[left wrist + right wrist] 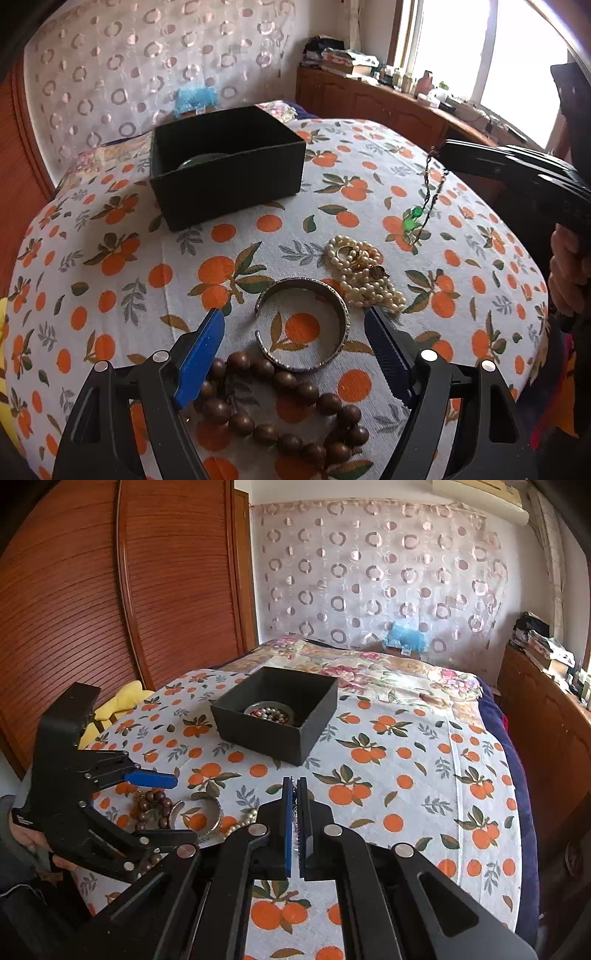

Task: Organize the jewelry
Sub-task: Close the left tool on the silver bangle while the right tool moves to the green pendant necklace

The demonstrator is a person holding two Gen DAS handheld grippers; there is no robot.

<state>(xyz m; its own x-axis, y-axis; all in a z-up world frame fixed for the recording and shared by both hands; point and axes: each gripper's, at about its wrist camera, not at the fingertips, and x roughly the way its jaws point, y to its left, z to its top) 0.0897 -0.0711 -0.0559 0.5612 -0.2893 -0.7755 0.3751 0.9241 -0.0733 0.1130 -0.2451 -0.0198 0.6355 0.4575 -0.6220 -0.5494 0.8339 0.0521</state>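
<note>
**Chain necklace lifted over the cloth while the bangle lies between spread jaws**

A thin dark chain necklace [430, 192] with a green pendant [413, 218] is clamped in the right gripper [295, 786], whose jaws are pressed together on it; the chain is seen hanging from the tip, clear of the orange-printed cloth [461, 295] over most of its length. Whether its lowest end touches the cloth cannot be told.

The left gripper [295, 332] is held with its jaws wide apart and nothing gripped. Between its blue pads a silver cuff bangle [306, 325] is seen lying flat on the cloth. A strand of brown wooden beads [288, 406] is laid just beside the bangle, toward the near edge of the cloth, partly under the left jaw. A heap of pearl strands [365, 273] with gold rings on top is found touching the bangle's far side.

A black open box [277, 720] is set farther in, toward the far edge of the cloth, well apart from the loose pieces. Inside it a round dish of mixed beads [269, 712] is visible.
</note>
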